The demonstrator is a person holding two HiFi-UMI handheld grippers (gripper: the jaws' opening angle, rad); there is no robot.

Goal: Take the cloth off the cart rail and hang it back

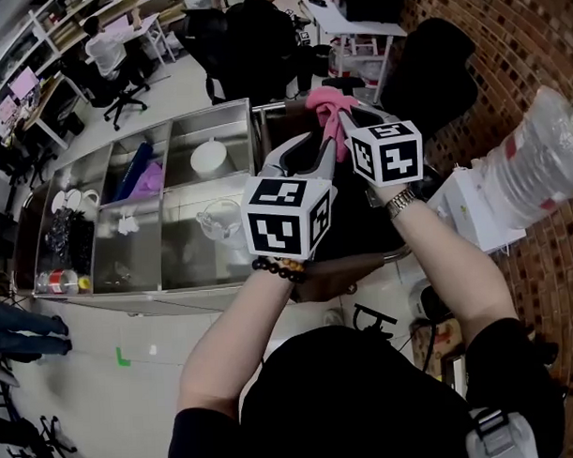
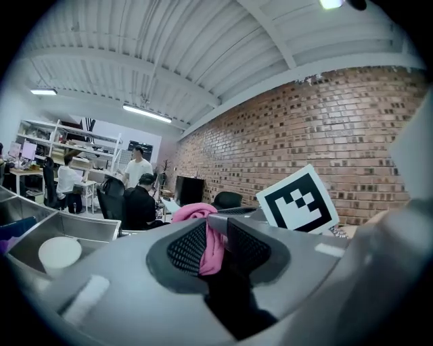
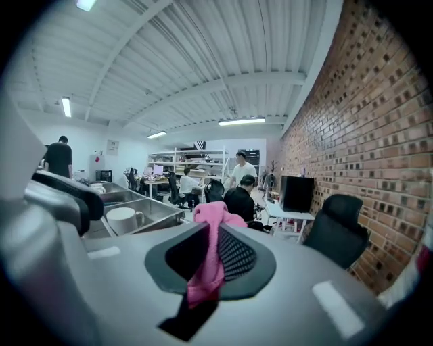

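Left claw (image 2: 218, 228) and right claw (image 3: 215, 235) each pinch the pink cloth (image 1: 325, 107), held bunched above the cart (image 1: 212, 106) — draw them apart evenly so it drapes flat, not twisted.

You wear a black short-sleeved top (image 1: 367, 399). A bracelet (image 1: 277, 267) of dark beads with a few amber ones circles your left wrist, and a metal-banded wristwatch (image 1: 401, 202) your right. Your left hand-held gripper (image 2: 216, 230) and right hand-held gripper (image 3: 215, 236) have smooth grey shells and black mesh-textured pads (image 2: 186, 246). Each carries a white cube (image 1: 286, 217) printed with black square markers.
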